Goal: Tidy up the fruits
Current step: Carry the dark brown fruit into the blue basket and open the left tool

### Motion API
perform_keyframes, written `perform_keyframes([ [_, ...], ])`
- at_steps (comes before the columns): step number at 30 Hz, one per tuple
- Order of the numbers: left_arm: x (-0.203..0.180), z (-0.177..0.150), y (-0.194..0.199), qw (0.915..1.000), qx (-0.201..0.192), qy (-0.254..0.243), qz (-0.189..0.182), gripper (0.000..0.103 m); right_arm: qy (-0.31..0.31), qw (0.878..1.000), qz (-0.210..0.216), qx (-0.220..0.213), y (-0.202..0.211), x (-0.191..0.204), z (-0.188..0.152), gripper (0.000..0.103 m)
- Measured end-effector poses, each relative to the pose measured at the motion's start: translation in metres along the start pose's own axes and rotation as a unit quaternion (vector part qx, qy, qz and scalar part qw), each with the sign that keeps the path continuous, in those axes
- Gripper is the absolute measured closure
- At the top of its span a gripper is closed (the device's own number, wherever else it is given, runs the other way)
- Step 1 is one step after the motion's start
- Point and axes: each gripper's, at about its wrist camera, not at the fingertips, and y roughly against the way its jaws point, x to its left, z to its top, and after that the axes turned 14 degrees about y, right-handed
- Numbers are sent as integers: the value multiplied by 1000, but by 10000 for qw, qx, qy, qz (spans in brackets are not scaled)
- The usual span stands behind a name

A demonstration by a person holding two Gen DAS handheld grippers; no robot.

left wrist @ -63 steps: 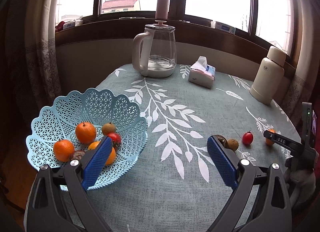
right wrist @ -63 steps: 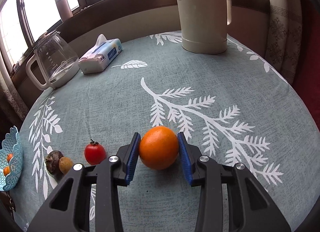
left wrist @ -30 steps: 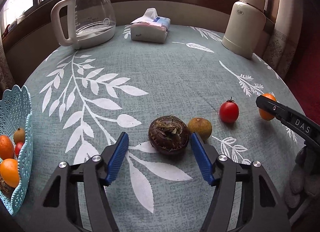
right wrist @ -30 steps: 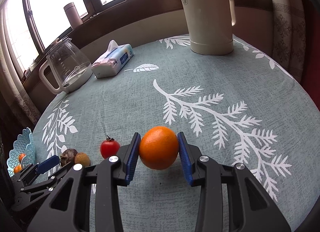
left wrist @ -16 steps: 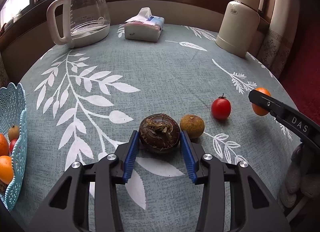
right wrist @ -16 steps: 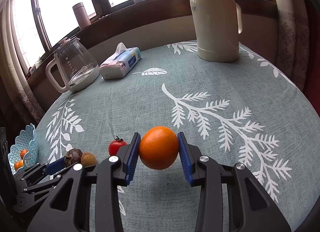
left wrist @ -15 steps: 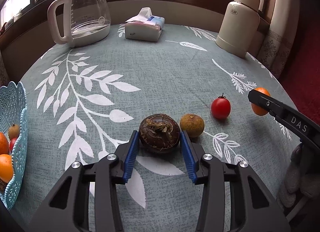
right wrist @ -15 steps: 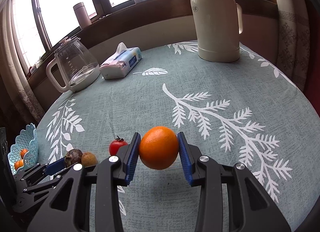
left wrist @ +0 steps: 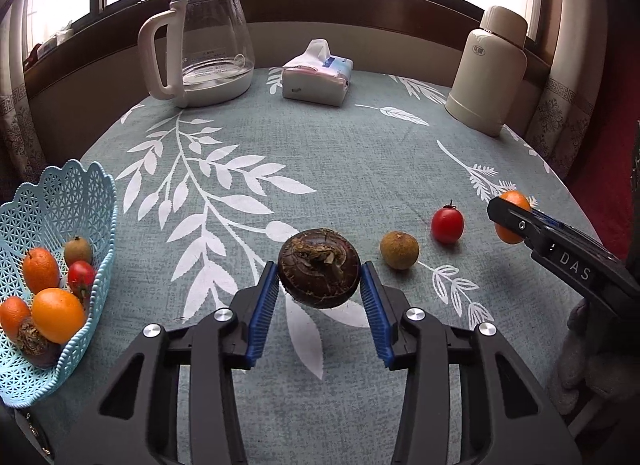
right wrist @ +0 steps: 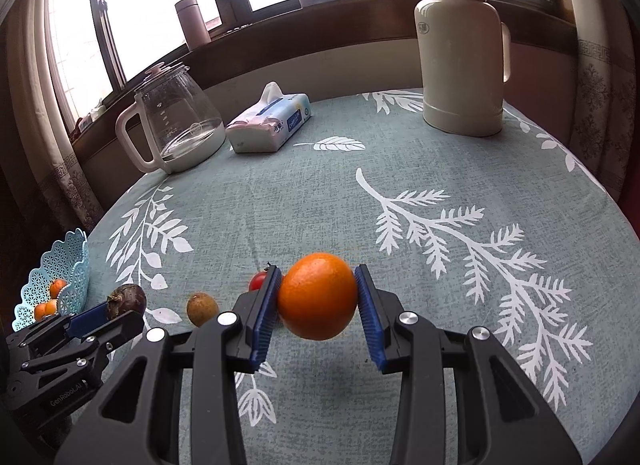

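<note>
My left gripper (left wrist: 319,285) is shut on a dark brown round fruit (left wrist: 319,273) and holds it lifted off the tablecloth. Just right of it lie a small tan fruit (left wrist: 399,250) and a red cherry tomato (left wrist: 447,224). My right gripper (right wrist: 317,301) is shut on an orange (right wrist: 318,295), held above the cloth; the same orange (left wrist: 512,217) shows at the right edge of the left wrist view. A light blue lattice basket (left wrist: 86,201) at the left holds several oranges, a tomato and small brown fruits.
A glass kettle (left wrist: 208,49), a tissue pack (left wrist: 318,77) and a cream thermos (left wrist: 490,73) stand along the table's far side under the windows. The teal leaf-print cloth (left wrist: 340,157) covers a round table whose edge drops off at the right.
The left gripper closed on the dark brown fruit and raised it from the cloth. The right gripper has lifted the orange higher and drifted left toward the tomato.
</note>
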Motion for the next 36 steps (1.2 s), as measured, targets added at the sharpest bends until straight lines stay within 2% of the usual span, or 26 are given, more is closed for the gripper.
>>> perform_keyframes([
  [16,58,12,60,9942,-689,563,596,60,-9,10000,-37,-22,1,0,-1,65],
  [29,118,5,91,9827,-900,977,1292,60,-60,10000,-49,-23,1,-3,-1,65],
  [36,145,-3,98,9765,-879,1203,1560,60,-58,10000,-52,-20,1,-3,-1,65],
])
